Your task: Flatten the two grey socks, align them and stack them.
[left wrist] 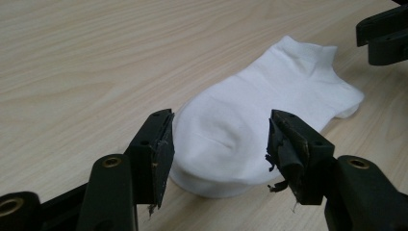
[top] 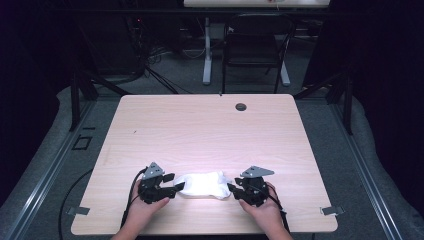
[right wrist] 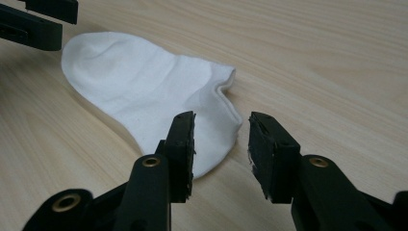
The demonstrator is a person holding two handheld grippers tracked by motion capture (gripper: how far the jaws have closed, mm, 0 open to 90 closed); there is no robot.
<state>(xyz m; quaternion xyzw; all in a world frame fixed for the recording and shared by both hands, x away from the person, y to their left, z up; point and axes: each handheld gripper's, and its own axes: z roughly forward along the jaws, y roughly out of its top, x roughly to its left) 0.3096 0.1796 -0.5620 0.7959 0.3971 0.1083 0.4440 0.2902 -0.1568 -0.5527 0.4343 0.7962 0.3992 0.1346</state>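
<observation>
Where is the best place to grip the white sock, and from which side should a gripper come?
Probably at its two ends. The sock lies flat and lengthwise between the open left gripper and right gripper. Take the rounded toe from the left and the cuff edge from the right, coming in low along the table.

Plain white sock (left wrist: 269, 110) on pale wood-grain table (left wrist: 96, 57)

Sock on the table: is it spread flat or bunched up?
Spread flat. The white sock lies full length on the wooden table, toe and cuff both showing, with no fold across it. No hand-held gripper pinches it.
</observation>
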